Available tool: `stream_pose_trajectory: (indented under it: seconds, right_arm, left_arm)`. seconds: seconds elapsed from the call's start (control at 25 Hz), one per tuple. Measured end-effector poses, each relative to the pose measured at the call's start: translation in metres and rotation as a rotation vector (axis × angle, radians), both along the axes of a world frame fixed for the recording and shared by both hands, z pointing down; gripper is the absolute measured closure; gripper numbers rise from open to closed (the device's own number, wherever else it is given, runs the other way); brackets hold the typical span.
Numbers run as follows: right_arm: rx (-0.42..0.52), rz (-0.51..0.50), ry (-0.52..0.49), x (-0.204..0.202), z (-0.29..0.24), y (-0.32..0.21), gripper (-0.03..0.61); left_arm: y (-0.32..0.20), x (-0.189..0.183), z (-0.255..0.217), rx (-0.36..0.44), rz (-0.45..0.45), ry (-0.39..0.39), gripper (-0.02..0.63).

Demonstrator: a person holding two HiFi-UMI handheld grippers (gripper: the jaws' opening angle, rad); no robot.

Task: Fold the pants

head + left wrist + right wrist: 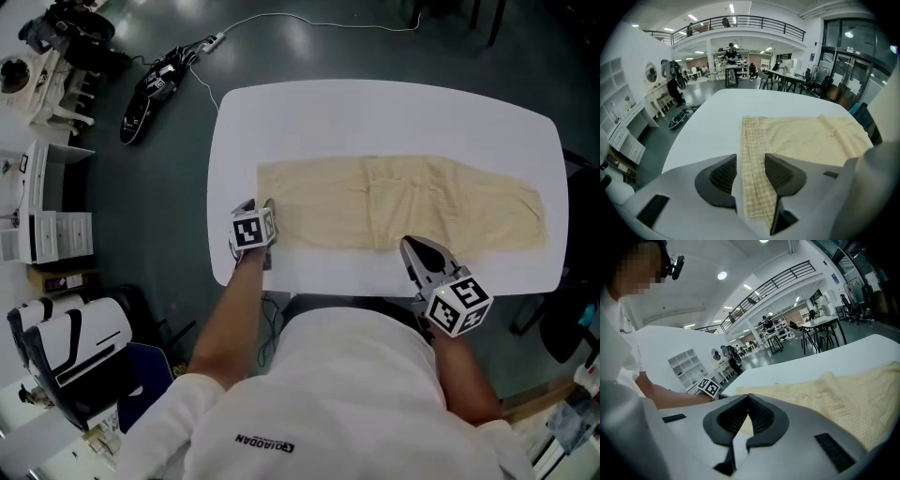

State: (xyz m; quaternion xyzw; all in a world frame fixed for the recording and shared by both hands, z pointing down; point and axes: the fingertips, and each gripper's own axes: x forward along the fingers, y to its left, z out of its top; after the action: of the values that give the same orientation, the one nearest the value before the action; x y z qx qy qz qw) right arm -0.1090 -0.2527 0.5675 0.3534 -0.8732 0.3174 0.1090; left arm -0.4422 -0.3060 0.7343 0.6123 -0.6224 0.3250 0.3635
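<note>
here, pants (801, 138) (one edge) inside left gripper (750, 163)

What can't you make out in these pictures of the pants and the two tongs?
- Head view: the pads of the left tongs are hidden under its marker cube.
- Left gripper view: the near edge of the pants is hidden behind the tongs' body.
- Right gripper view: the pants run off the right edge; whether the shut right tongs pinch cloth is hidden by their own tips.

shirt print (265, 442) — upside down, illegible
</note>
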Motion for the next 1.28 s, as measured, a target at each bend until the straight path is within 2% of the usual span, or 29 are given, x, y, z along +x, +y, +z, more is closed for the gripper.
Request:
stream_pose_trajectory:
  seconds: [0.12,0.24,0.32,0.4,0.48,0.6,0.68,0.76,0.88,1.08,1.28]
  right_arm:
    - [-0.006,0.005,-0.007,0.012,0.003,-0.006,0.56]
    - [-0.021,0.008,-0.016,0.014,0.01,-0.004,0.56]
    - [-0.032,0.004,-0.026,0.014,0.016,-0.005,0.56]
    - [-0.042,-0.006,-0.038,0.017,0.019,-0.004,0.56]
    - [-0.049,-0.012,-0.041,0.026,0.02,-0.003,0.56]
    - [-0.054,-0.012,-0.046,0.038,0.024,-0.006,0.56]
    - [-0.056,-0.015,-0.049,0.042,0.026,-0.005,0.56]
    - [-0.058,-0.027,-0.049,0.046,0.027,-0.004,0.56]
    - [-0.05,-0.05,-0.057,0.051,0.026,-0.007,0.56]
    - [-0.034,-0.067,-0.072,0.059,0.015,-0.015,0.56]
    - [-0.038,-0.071,-0.097,0.052,0.007,-0.012,0.56]
  left_arm:
    - [-0.003,0.005,0.004,-0.018,0.012,-0.007,0.411]
    - [-0.003,0.009,0.005,-0.015,0.082,-0.016,0.456]
    - [-0.004,0.009,0.008,-0.007,0.067,0.041,0.537]
    - [-0.004,0.008,0.009,0.003,0.014,0.115,0.542]
    - [-0.002,0.011,0.01,0.009,-0.003,0.151,0.545]
    - [-0.004,0.015,0.009,0.005,0.044,0.111,0.557]
    - [-0.003,0.015,0.005,0.01,0.044,0.082,0.559]
    - [0.0,0.015,-0.005,0.042,-0.011,0.11,0.56]
    - [0.002,0.023,-0.026,0.108,-0.089,0.191,0.56]
    - [0.008,0.051,-0.069,0.158,-0.045,0.219,0.56]
    - [0.016,0.075,-0.113,0.203,0.01,0.291,0.56]
